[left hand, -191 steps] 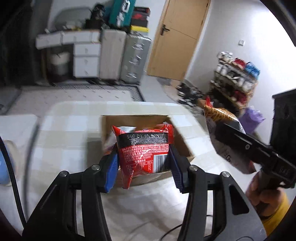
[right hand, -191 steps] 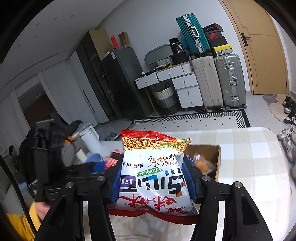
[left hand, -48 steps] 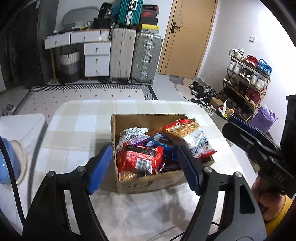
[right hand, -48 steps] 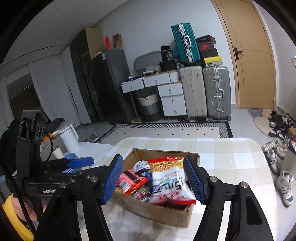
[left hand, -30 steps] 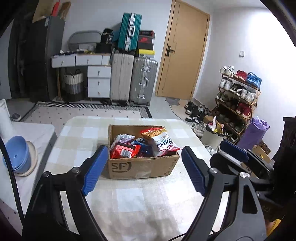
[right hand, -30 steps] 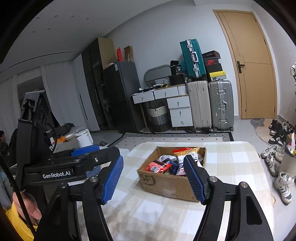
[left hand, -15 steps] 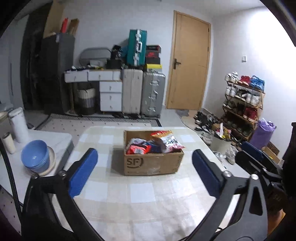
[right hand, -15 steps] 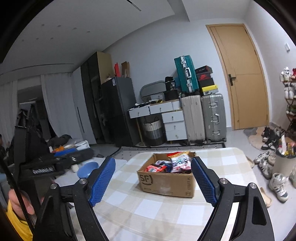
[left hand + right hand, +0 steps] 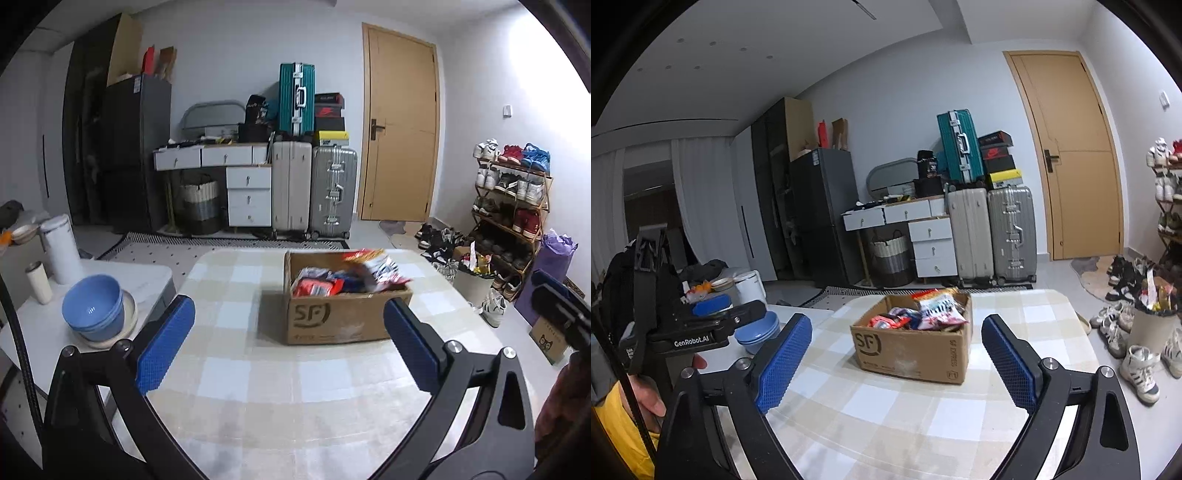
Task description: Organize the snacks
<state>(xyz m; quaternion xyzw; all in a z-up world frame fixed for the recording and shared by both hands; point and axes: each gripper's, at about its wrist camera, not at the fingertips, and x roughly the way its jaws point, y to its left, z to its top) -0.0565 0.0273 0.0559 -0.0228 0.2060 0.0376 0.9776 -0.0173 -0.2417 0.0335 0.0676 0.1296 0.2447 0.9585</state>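
**A:** so where's everything sitting right now?

**B:** snacks (image 9: pixel 347 277) are all piled in the cardboard box (image 9: pixel 343 321), the one with SF printed on the side. Box is out on the checkered bench (image 9: pixel 266 373), toward the far half. There's a red packet at the front left of the pile and a white-and-red bag (image 9: pixel 938 304) riding on top, poking up over the rim.

**A:** and the claws?

**B:** both empty. Left claw (image 9: pixel 288 343) is spread wide, blue pads (image 9: pixel 164 349) well apart, nothing between them but bare bench, box is well ahead of it. Right claw (image 9: pixel 897 363) is opening as we speak, nothing between its pads either, and it's also short of the box.

**A:** anything else around?

**B:** blue bowls (image 9: pixel 94 308) stacked on a plate on the white side table to the left, with a white jug behind them. From the right wrist view you can see the person's hand (image 9: pixel 646 391) and a yellow sleeve holding the left claw's handle. Suitcases (image 9: pixel 314 192) and a shoe rack (image 9: pixel 513 206) in the back.
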